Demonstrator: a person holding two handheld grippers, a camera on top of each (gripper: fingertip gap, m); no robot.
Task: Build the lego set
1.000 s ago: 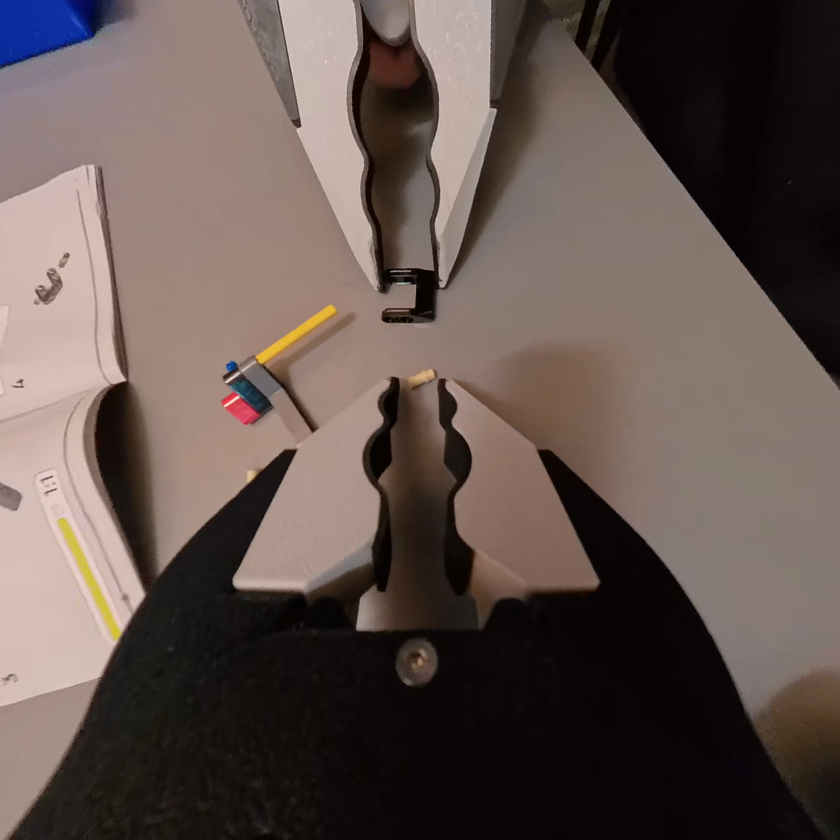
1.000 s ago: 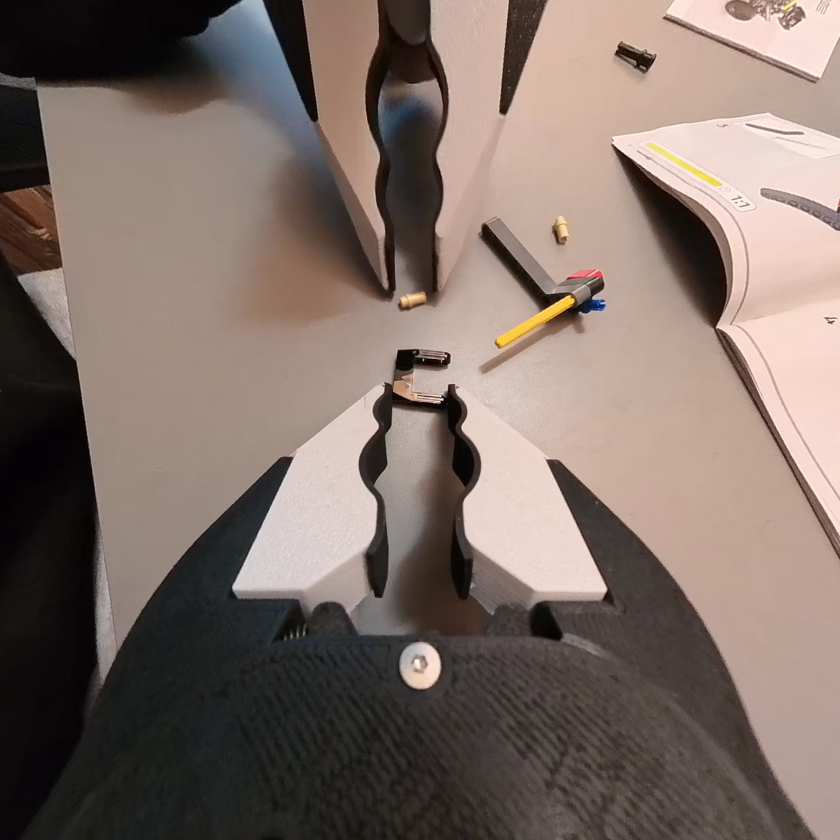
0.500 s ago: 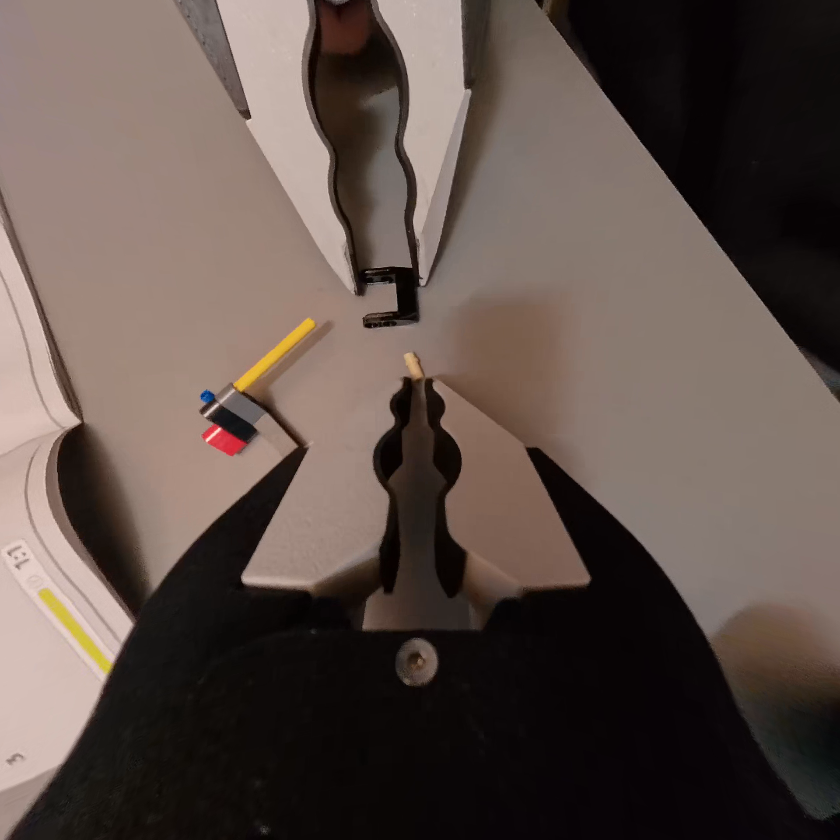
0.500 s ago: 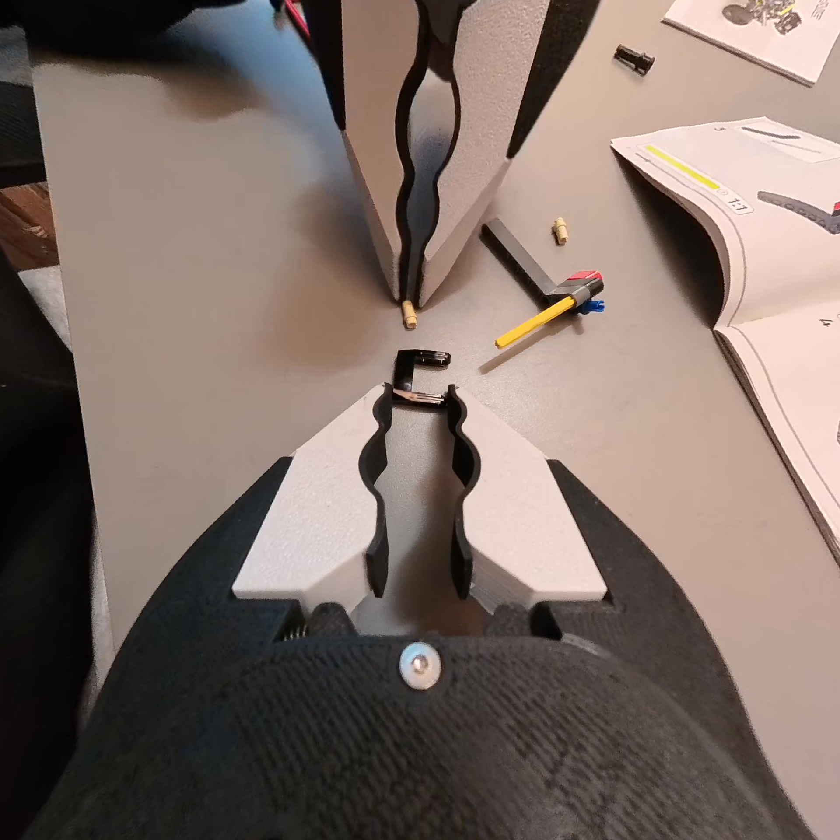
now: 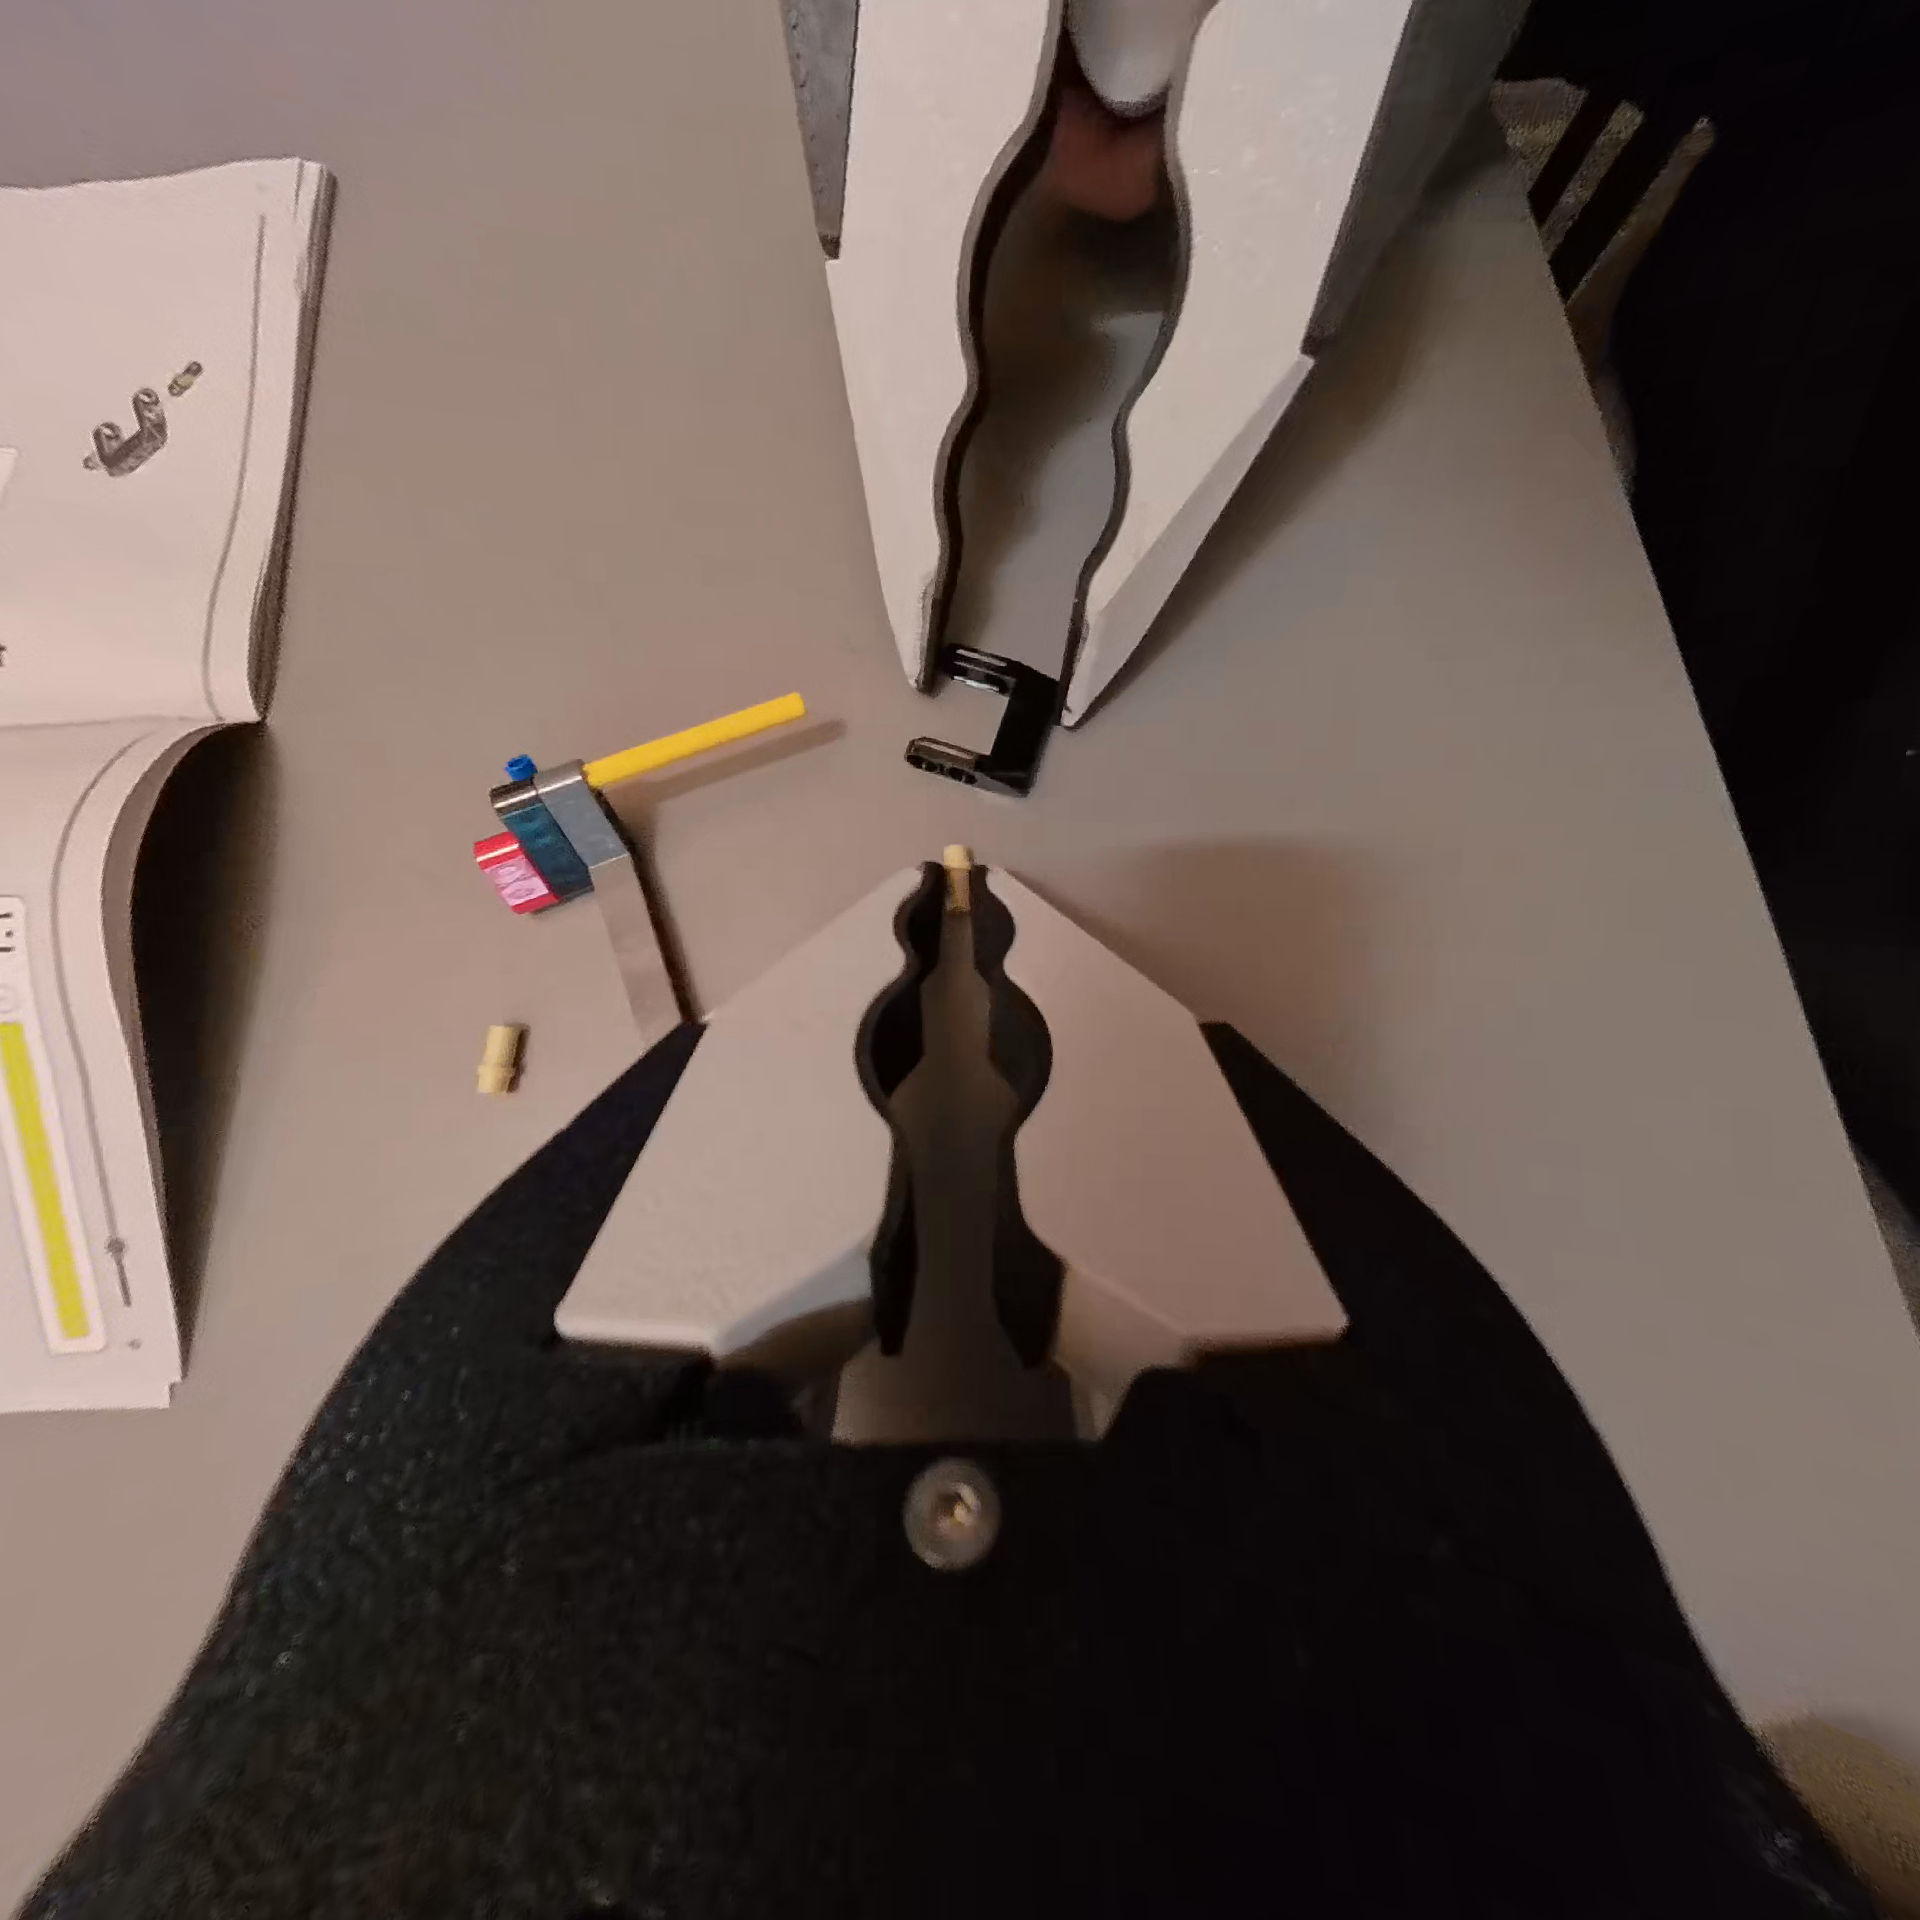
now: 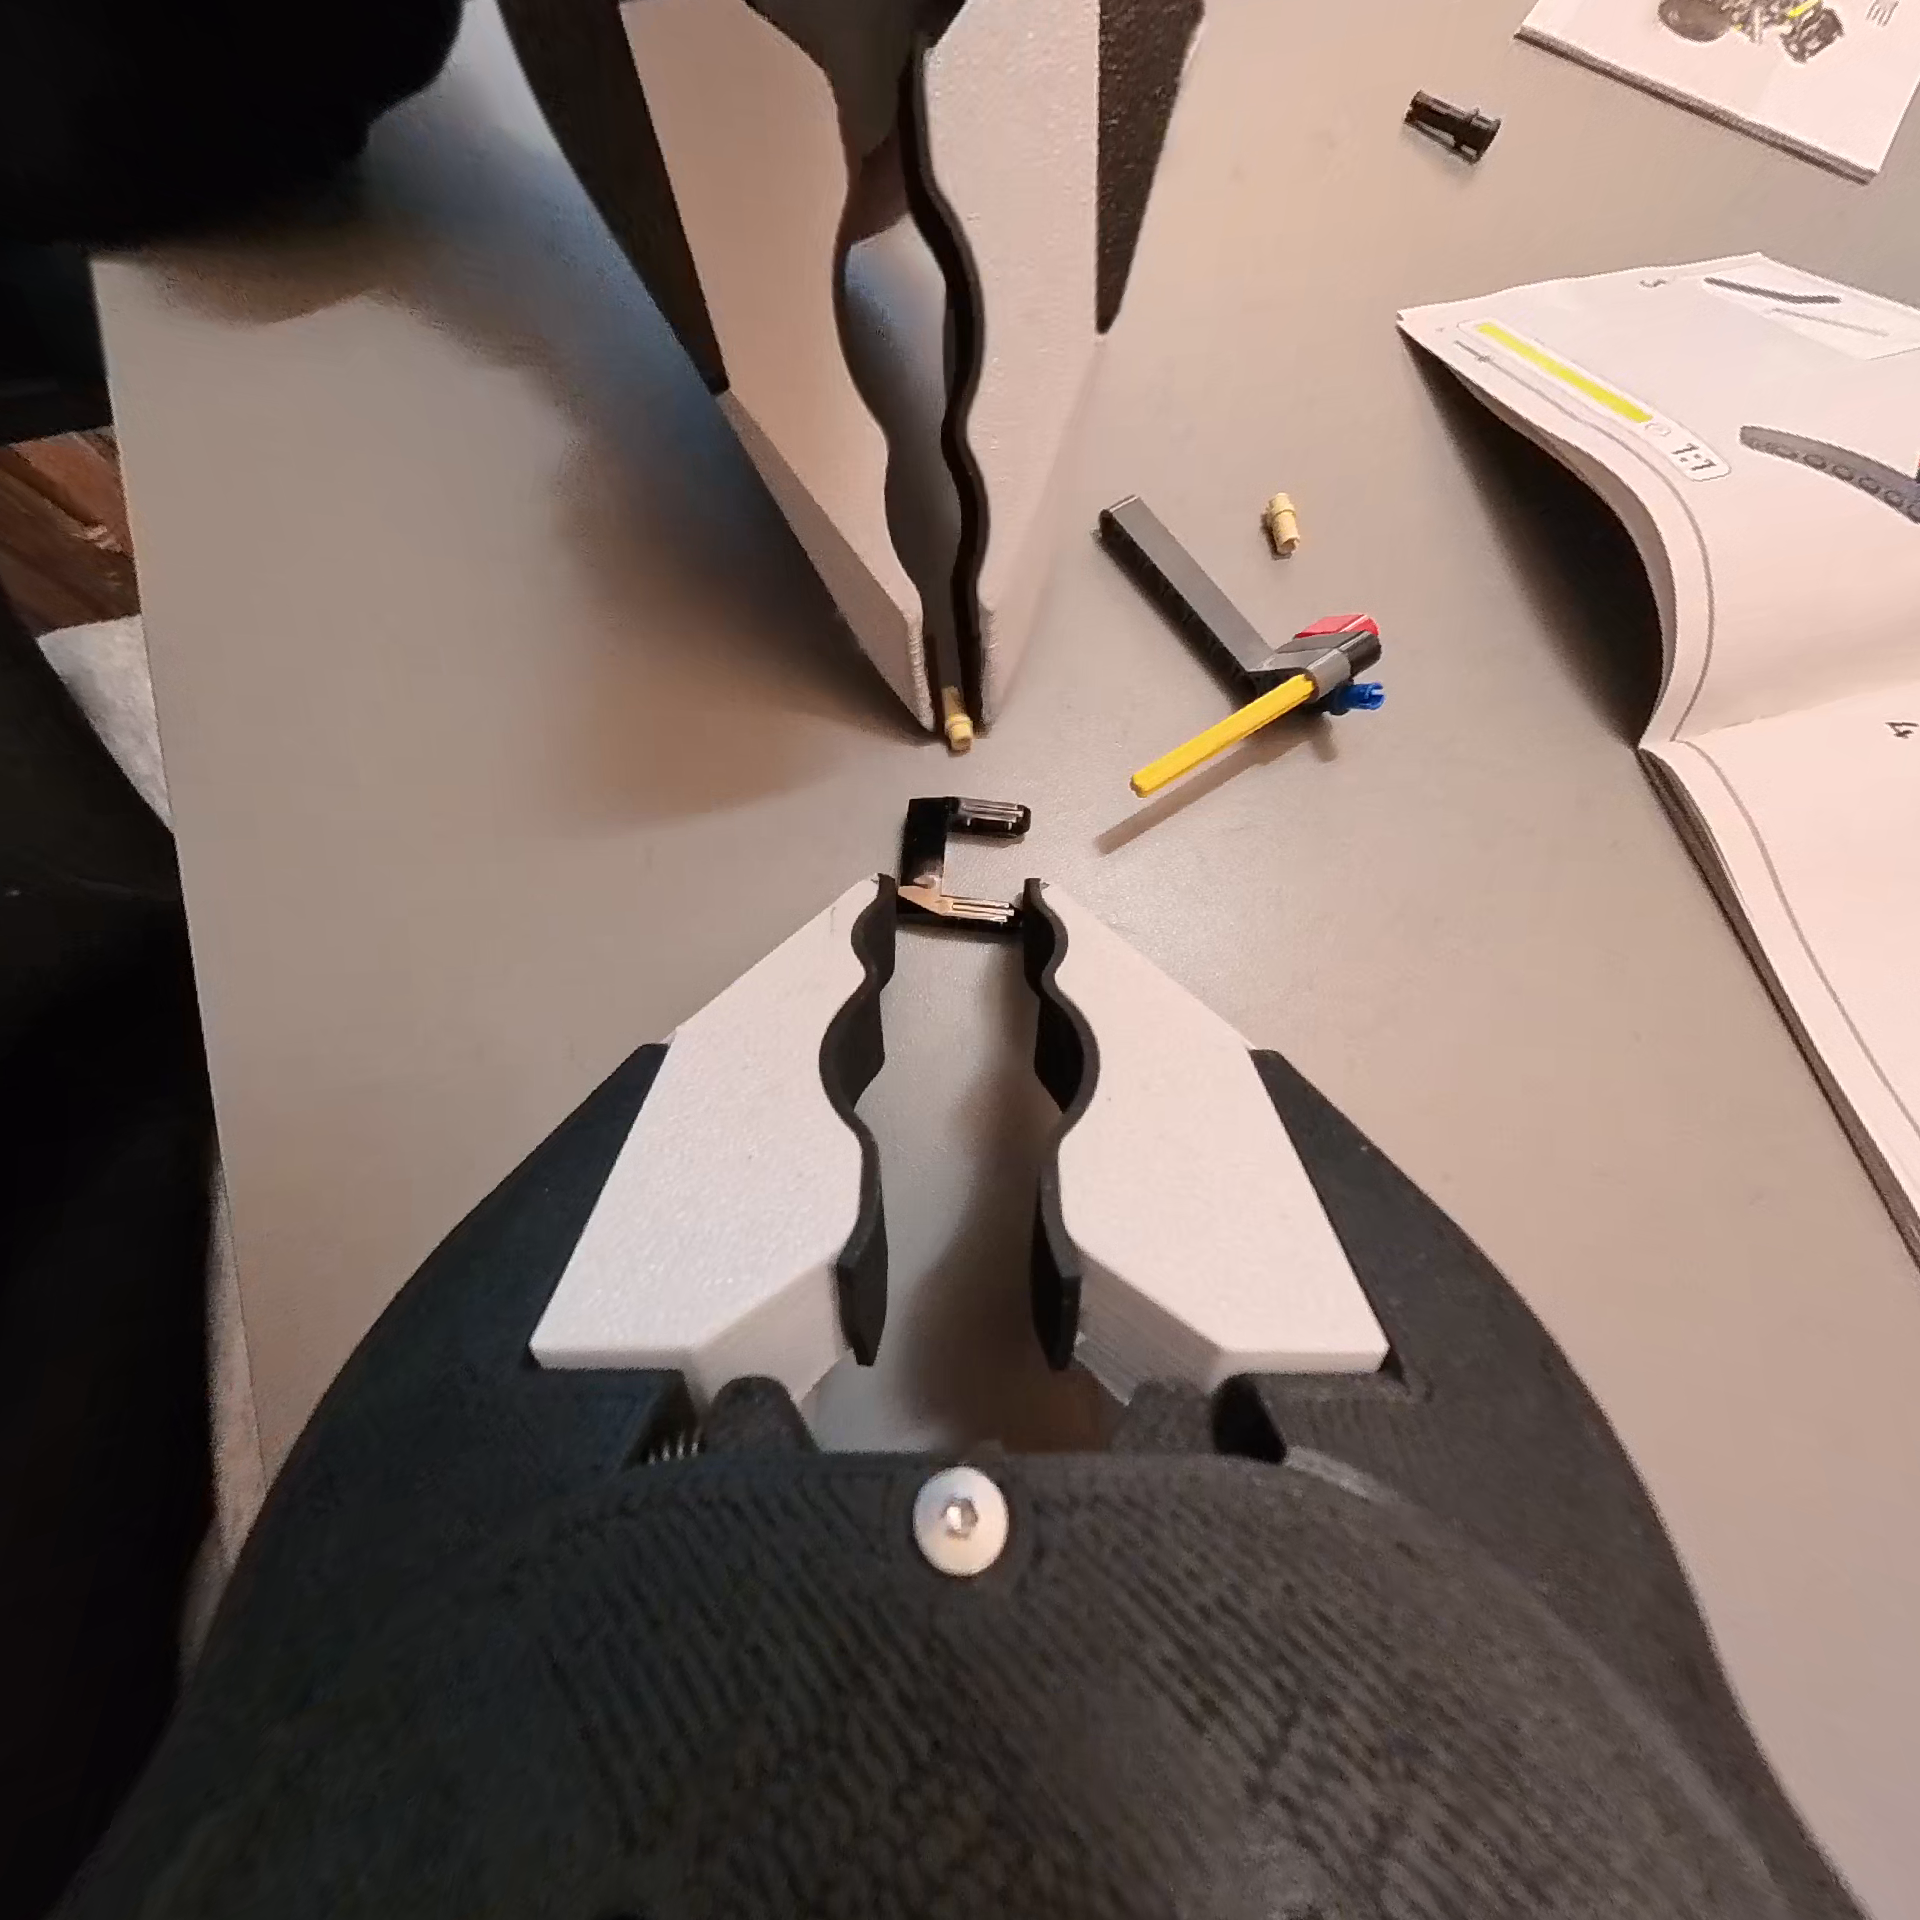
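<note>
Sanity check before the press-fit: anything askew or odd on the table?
Nothing stands out. Left gripper is shut on the tan pin, right gripper on the black bracket, both facing each other. A spare tan pin lies loose beside the small assembly.

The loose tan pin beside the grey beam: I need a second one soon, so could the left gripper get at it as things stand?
Probably not yet. The left gripper is shut on a tan pin, so it must place that first. Otherwise the loose tan pin lies in the open on the table, with nothing over it.
</note>
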